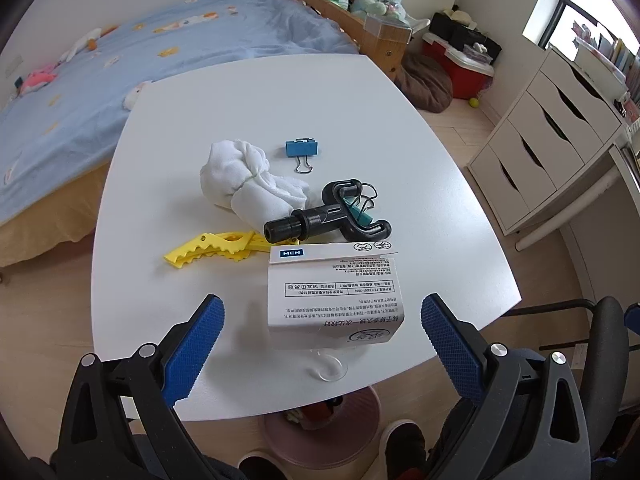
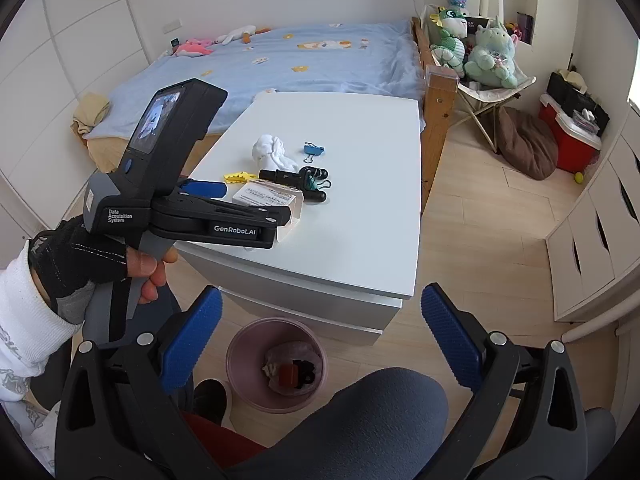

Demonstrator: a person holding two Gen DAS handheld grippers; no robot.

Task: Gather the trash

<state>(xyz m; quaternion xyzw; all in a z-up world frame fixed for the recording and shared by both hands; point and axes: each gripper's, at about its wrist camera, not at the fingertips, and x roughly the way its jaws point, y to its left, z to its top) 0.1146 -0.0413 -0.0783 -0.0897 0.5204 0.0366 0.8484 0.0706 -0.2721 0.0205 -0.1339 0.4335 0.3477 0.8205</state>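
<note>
A: Left gripper?
B: Spread wide, empty, straddling the box on the table, probably lined up to grab.
A: Right gripper?
B: Also wide, empty, waiting above the bin.

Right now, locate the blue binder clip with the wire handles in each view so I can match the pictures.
Left wrist view: the blue binder clip lies on the white table, above centre, right of the crumpled white cloth.
Right wrist view: the clip lies mid-table, slightly left of picture centre, right of that cloth.
Shared landmark: the black plastic hook-shaped part, nearer the cameras than the clip.
</note>
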